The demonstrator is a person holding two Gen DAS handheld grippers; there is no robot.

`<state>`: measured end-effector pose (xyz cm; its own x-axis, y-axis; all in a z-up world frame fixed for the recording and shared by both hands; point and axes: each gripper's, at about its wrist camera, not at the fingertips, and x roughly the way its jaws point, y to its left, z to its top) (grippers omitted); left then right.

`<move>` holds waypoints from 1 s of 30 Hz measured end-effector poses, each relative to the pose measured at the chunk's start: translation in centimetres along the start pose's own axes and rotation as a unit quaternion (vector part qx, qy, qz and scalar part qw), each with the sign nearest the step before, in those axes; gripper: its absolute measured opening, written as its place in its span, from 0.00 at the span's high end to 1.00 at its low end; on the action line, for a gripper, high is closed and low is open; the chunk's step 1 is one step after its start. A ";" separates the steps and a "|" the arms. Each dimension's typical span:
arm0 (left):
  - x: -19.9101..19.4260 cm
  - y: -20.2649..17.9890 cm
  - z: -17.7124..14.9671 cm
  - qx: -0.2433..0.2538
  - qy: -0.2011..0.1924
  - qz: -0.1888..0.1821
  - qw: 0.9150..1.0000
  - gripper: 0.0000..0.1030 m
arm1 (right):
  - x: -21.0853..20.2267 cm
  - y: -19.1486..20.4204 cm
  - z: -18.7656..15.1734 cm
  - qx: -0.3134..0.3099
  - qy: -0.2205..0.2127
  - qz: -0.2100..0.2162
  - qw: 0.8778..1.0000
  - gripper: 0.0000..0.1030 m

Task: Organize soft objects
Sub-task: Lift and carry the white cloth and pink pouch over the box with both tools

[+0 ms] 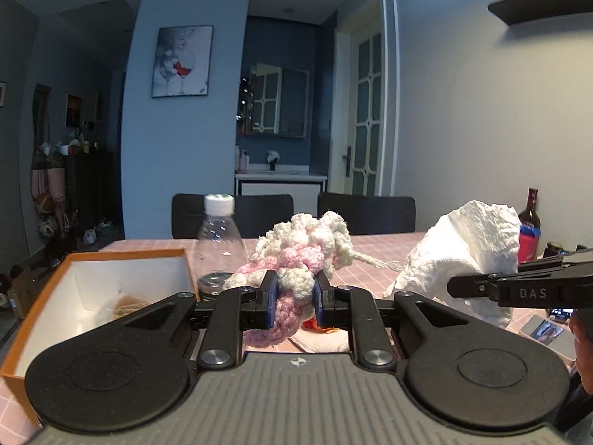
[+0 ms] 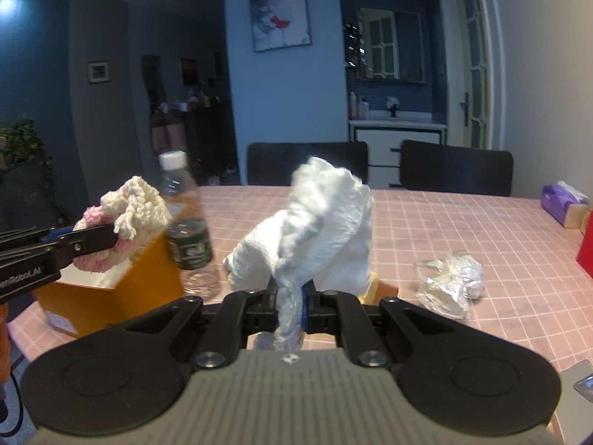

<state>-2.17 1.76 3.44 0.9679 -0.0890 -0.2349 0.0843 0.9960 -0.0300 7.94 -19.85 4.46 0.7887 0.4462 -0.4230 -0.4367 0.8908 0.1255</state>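
Tongs both full: left tongs pinch pink-white knit bundle, right tongs grip crumpled white tissue. Orange box sits open by surface's left edge, w/ bottle beside.

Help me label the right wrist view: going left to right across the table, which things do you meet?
Crocheted bundle in the left tool → orange box → water bottle → white paper towel → crumpled foil → tissue pack.
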 end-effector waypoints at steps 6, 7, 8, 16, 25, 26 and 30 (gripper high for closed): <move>-1.9 2.2 0.6 -0.018 -0.014 0.024 0.999 0.79 | -0.8 2.0 0.9 -0.014 -0.011 0.040 0.999 0.93; -2.1 2.7 0.6 -0.021 -0.017 0.029 0.999 0.79 | -0.7 2.4 1.1 -0.020 -0.012 0.044 0.999 0.93; -2.3 3.2 0.7 -0.025 -0.019 0.034 0.999 0.79 | -0.6 2.8 1.3 -0.027 -0.014 0.046 0.998 0.93; -3.5 6.7 1.3 -0.040 -0.033 0.087 0.995 0.79 | 1.4 4.3 3.9 -0.035 0.003 0.082 0.996 0.92; -2.8 8.1 3.3 -0.005 -0.037 0.102 0.994 0.79 | 2.7 8.1 6.9 -0.090 -0.009 0.132 0.987 0.92; -2.7 8.2 3.4 0.001 -0.034 0.102 0.994 0.79 | 3.0 8.9 7.0 -0.100 -0.009 0.140 0.985 0.92; -1.4 9.3 3.8 0.003 0.008 0.072 0.997 0.79 | 4.9 11.7 6.9 -0.142 0.011 0.170 0.975 0.92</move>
<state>-1.84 11.18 7.22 0.9663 0.0542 -0.2516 -0.0534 0.9985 0.0100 9.67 -6.65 10.08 0.5687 0.7074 -0.4197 -0.7765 0.6301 0.0100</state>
